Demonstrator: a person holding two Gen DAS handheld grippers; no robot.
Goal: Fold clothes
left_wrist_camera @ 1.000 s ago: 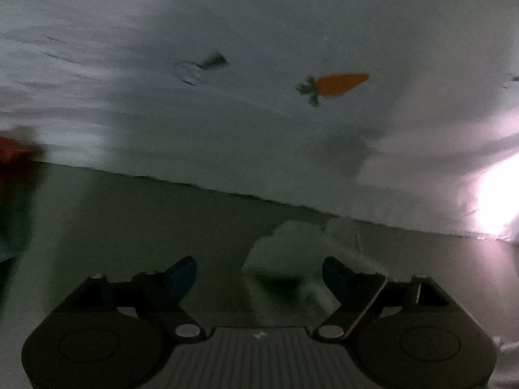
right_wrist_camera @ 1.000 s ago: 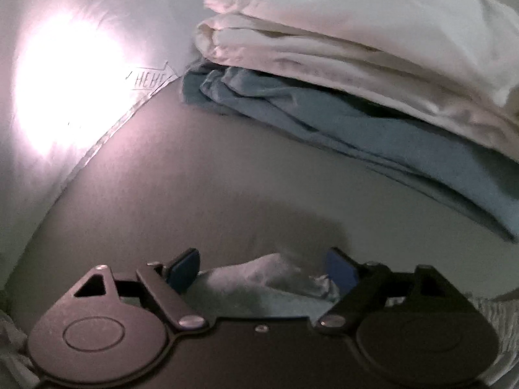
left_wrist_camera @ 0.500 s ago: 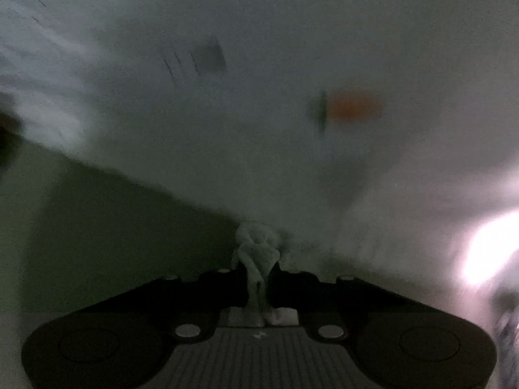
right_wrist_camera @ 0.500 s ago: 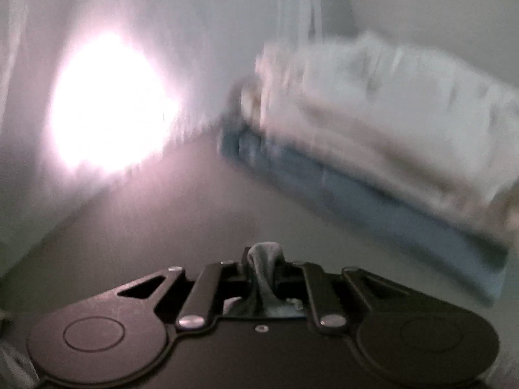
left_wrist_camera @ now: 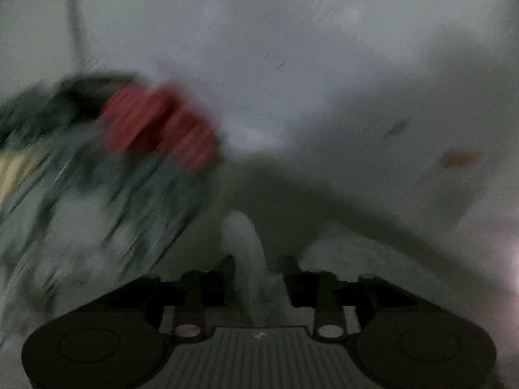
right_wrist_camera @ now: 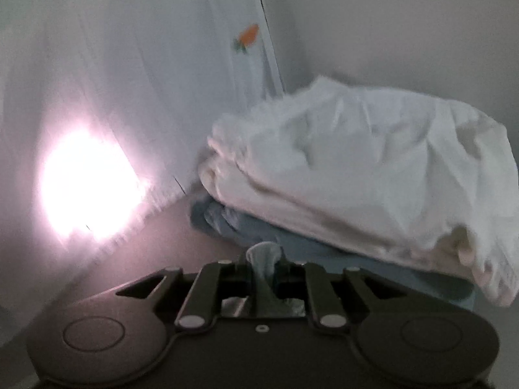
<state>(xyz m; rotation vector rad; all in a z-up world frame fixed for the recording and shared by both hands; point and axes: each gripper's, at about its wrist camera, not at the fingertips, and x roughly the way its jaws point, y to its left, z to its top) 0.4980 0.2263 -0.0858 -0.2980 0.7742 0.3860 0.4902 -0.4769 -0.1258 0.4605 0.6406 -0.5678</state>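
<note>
A white cloth (left_wrist_camera: 324,97) printed with small carrots (left_wrist_camera: 459,158) fills the blurred left wrist view. A bunched fold of it rises between the fingers of my left gripper (left_wrist_camera: 258,269), whose jaws are opening with the fold filling the gap. In the right wrist view the same cloth (right_wrist_camera: 129,81) hangs lifted at the left, with one carrot (right_wrist_camera: 248,35) showing. My right gripper (right_wrist_camera: 263,267) pinches a narrow tuft of the cloth (right_wrist_camera: 263,249). Its jaws are opening too, with the tuft between them.
A stack of folded clothes lies at the right: a white garment (right_wrist_camera: 373,149) on a blue one (right_wrist_camera: 292,243). A blurred red and dark green garment (left_wrist_camera: 155,123) lies at the left. Light glares through the cloth (right_wrist_camera: 87,181). A grey surface (right_wrist_camera: 181,243) runs beneath.
Both grippers went from wide open over the cloth's edge to closed on a fold of it. Both have lifted the cloth, and the left has swung sideways, bringing the red garment into view.
</note>
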